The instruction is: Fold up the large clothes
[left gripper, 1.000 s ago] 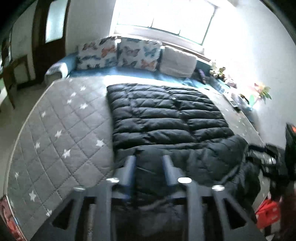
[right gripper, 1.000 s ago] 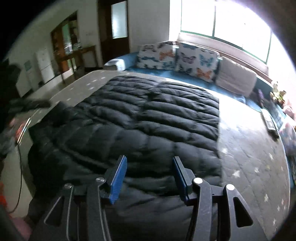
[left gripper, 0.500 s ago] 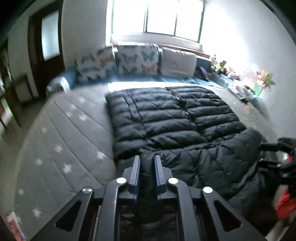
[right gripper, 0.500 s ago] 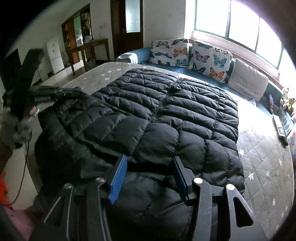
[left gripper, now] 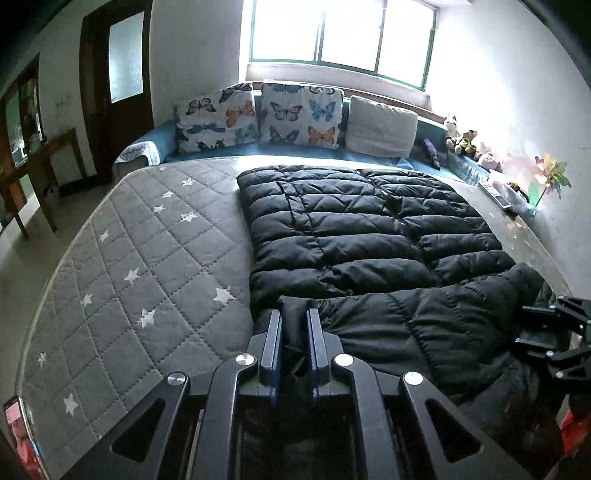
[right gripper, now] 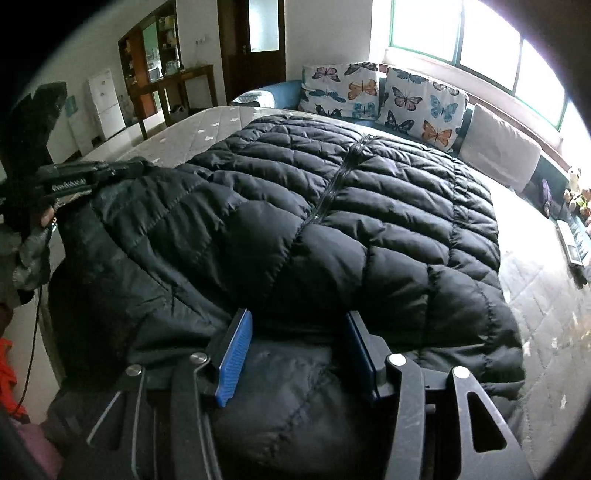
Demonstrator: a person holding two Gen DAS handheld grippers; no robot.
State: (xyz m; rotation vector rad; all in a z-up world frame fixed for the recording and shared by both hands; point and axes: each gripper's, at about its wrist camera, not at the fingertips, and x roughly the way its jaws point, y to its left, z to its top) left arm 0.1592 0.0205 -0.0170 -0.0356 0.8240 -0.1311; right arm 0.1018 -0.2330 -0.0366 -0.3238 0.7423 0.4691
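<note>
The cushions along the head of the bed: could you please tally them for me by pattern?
Butterfly-print cushions: 2, the left one and the right one.
Plain beige cushion: 1.
Total: 3 cushions, all propped in a row under the window, beyond the black down jacket.

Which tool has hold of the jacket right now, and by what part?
The left tool is shut on the black puffer jacket at its near-left edge. The right tool is open, holding nothing.

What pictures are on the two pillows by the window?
Colourful butterflies on white pillows: blue, orange and dark ones. The left wrist view shows them best.
</note>
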